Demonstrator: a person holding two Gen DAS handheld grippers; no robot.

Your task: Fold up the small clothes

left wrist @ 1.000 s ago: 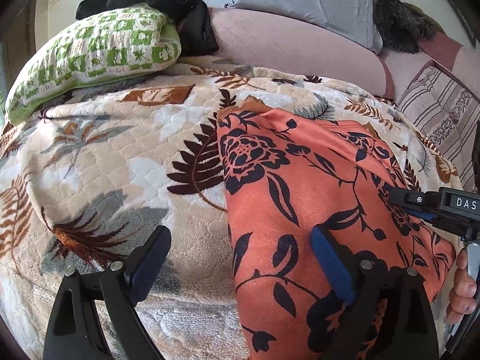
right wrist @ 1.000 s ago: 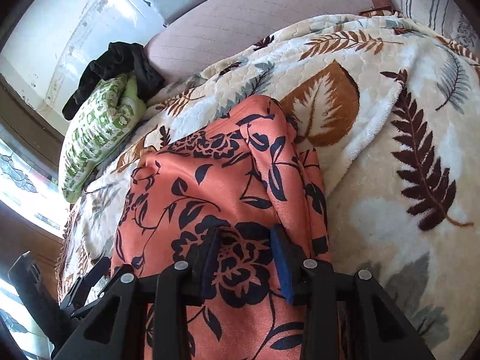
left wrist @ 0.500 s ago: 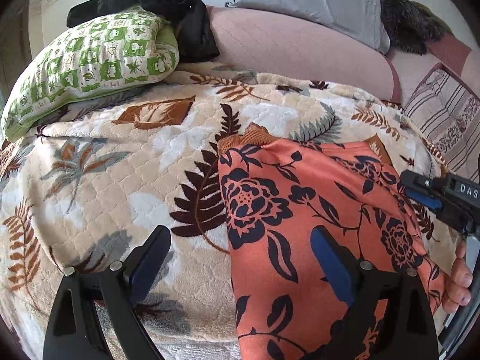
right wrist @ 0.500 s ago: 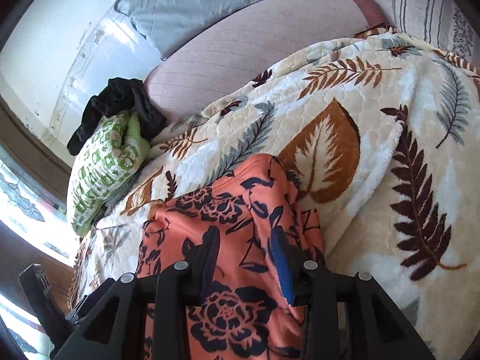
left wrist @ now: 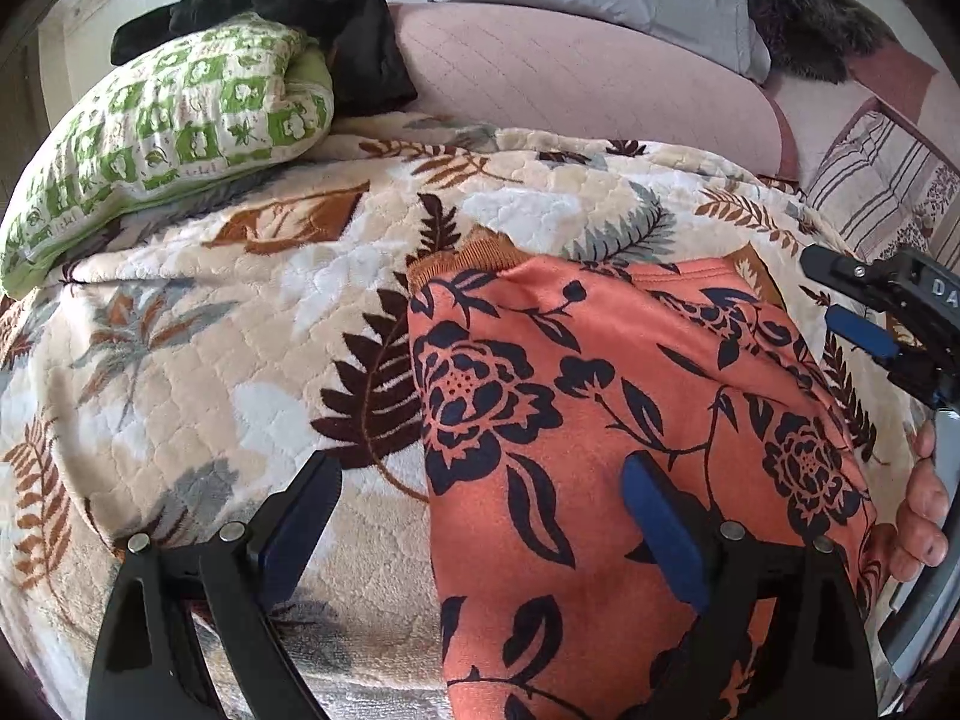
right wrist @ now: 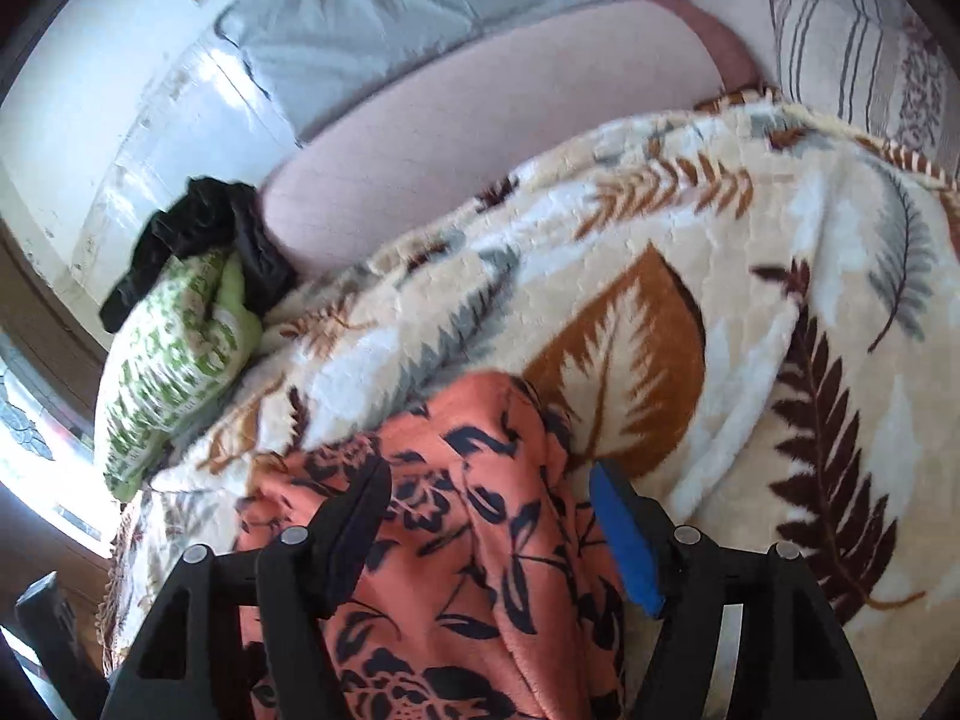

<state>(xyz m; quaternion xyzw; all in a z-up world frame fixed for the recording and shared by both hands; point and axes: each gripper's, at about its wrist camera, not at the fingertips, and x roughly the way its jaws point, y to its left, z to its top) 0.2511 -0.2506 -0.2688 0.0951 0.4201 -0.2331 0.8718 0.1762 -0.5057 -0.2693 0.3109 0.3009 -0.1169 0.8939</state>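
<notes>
1. While the left tongs (left wrist: 474,531) stand spread wide over the bed, nothing sits between their blue pads; the left-hand finger is over the leaf-print blanket (left wrist: 198,360), the other over the orange floral garment (left wrist: 600,420), neither pressing on it as far as the left wrist view shows. They look just as wide as they did a second ago.
2. The orange floral garment lies flat on the blanket as a narrow folded panel, running from its ribbed hem at about 12 o'clock in the left wrist view down to 6 o'clock, with its left edge straight and tidy.
3. The right tongs (right wrist: 489,525) have just been opening: a second ago their pads were pinched close on a ridge of the cloth, and now they stand apart, released, with the garment (right wrist: 480,540) lying loose beneath and between them. The right wrist view is blurred, so a light brush against the fabric cannot be ruled out.
4. My reading: this fold has been laid down and let go, so the step in hand is finished; a further fold may follow.
5. At 3 o'clock in the left wrist view the right tongs show beside the garment's edge, with the person's fingers (left wrist: 924,516) on the handle below them.
6. The green patterned pillow (left wrist: 162,138) and a black garment (left wrist: 312,18) lie far off at 10 to 11 o'clock.
</notes>
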